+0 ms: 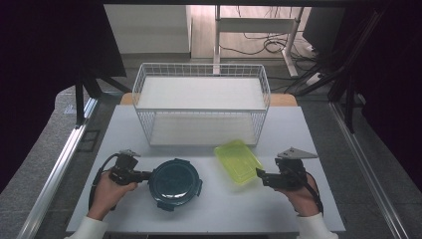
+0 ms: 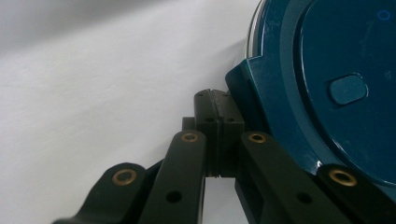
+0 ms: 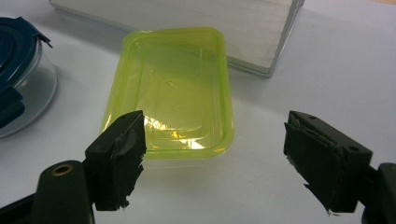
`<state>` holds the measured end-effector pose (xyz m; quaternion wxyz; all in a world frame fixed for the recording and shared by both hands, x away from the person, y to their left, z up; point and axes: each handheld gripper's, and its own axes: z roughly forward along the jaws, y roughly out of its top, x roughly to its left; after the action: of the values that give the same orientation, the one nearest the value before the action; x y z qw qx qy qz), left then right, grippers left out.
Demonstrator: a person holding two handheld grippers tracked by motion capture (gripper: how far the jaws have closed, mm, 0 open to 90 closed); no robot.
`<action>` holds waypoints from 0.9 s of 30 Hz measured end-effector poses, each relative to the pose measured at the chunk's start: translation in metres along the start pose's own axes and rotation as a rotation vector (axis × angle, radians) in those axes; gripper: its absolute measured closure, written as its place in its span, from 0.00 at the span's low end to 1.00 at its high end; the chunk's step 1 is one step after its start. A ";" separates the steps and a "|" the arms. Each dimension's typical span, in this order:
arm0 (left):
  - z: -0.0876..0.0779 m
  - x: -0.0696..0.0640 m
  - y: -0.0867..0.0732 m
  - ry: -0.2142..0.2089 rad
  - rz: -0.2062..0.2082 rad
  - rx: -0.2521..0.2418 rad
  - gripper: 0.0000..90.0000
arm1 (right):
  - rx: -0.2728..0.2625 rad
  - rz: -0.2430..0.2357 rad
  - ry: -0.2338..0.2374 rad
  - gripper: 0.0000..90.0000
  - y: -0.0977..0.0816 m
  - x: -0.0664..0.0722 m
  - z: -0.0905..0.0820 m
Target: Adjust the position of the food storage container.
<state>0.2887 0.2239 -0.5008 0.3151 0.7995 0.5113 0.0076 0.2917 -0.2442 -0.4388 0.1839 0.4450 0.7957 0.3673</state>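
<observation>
Work looks barely begun: both containers sit on the desk (image 1: 318,129), neither lifted nor placed anywhere. The round teal-lidded container (image 1: 175,183) rests toward the near edge, left of centre, its lid on with the clip tabs down, as far as I can see. The left tongs (image 1: 146,175) are fully closed with nothing between the pads, their tip right against a side tab of that lid; from the left gripper view I can't be sure whether they touch it or stand just beside it. The yellow-green lid (image 1: 238,160) lies flat near the middle of the desk, just in front of the white wire basket (image 1: 201,107) standing at the far edge. The right tongs (image 1: 259,174) are spread wide, holding nothing, aimed at the yellow-green lid's near end but short of it. Gripping and moving either item remains to be done; the basket's shelves are bare.
</observation>
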 end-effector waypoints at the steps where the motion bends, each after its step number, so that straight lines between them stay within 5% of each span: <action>1: 0.001 -0.002 0.000 -0.003 -0.008 -0.009 1.00 | 0.000 -0.001 0.001 0.23 0.000 0.001 0.000; 12: 0.007 -0.019 -0.004 -0.026 0.004 -0.014 1.00 | -0.011 0.022 0.019 0.23 0.003 0.000 -0.002; 20: 0.012 -0.038 -0.001 -0.010 0.060 -0.003 1.00 | -0.025 0.035 0.027 0.23 0.007 -0.004 -0.001; 26: 0.013 -0.037 -0.005 -0.011 0.069 -0.005 1.00 | -0.034 0.034 0.023 0.23 0.008 -0.002 -0.001; 27: 0.012 -0.038 -0.005 0.020 0.073 -0.024 1.00 | -0.034 0.034 0.023 0.23 0.008 -0.002 -0.001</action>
<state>0.2705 0.1879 -0.5012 0.3189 0.8136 0.4850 0.0331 0.2967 -0.2437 -0.4322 0.1761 0.4512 0.7837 0.3890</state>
